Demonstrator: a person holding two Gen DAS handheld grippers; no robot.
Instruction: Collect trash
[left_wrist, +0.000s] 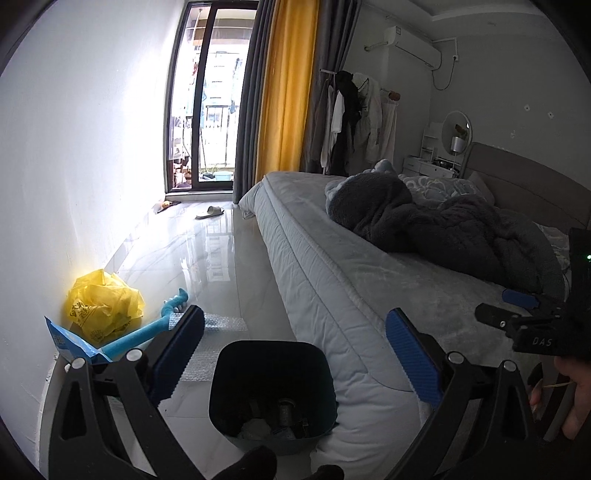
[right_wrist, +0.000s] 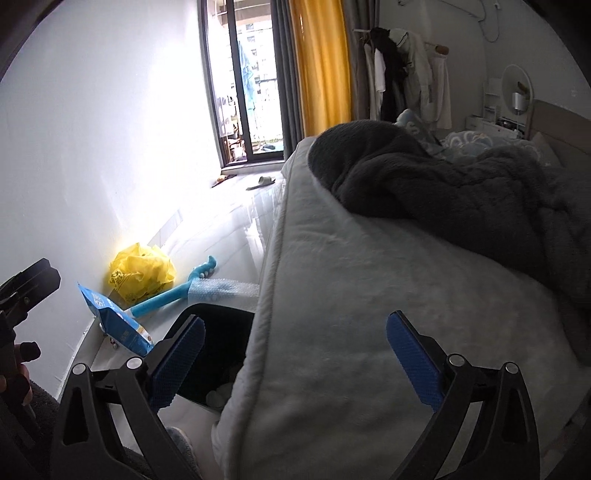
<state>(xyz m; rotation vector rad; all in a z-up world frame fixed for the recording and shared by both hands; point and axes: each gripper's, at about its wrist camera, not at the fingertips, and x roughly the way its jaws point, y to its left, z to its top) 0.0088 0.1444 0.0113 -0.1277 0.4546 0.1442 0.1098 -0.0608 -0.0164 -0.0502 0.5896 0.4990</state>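
- Two hand-held grippers point along a bedroom floor beside a bed (left_wrist: 332, 266).
- Left gripper (left_wrist: 295, 354): its blue pads stand wide apart with nothing between them, hanging above a dark bin (left_wrist: 273, 387) that sits on the glossy floor (left_wrist: 221, 258), touching or just beside the mattress edge.
- Right gripper (right_wrist: 295, 354): jaws spread fully, empty, over the grey bedspread at the bed's near edge; the bin's rim shows just behind its left pad.
- Some rubbish already lies in the bin's bottom: a dark roll-like piece and pale scraps, too dim to name.
- Trash on the floor against the white wall (left_wrist: 74, 147): a crumpled yellow plastic bag (left_wrist: 103, 302), a blue packet (right_wrist: 114, 321) just beside it, a light blue foam piece (left_wrist: 147, 328) lying slantwise, and a sheet of bubble wrap (right_wrist: 218, 291) near the bin.
- A dark grey blanket (right_wrist: 443, 192) is heaped on the bed.
- Farther off, a slipper (left_wrist: 210, 212) lies near the balcony door (left_wrist: 207, 99), beside a yellow curtain (left_wrist: 288, 92).
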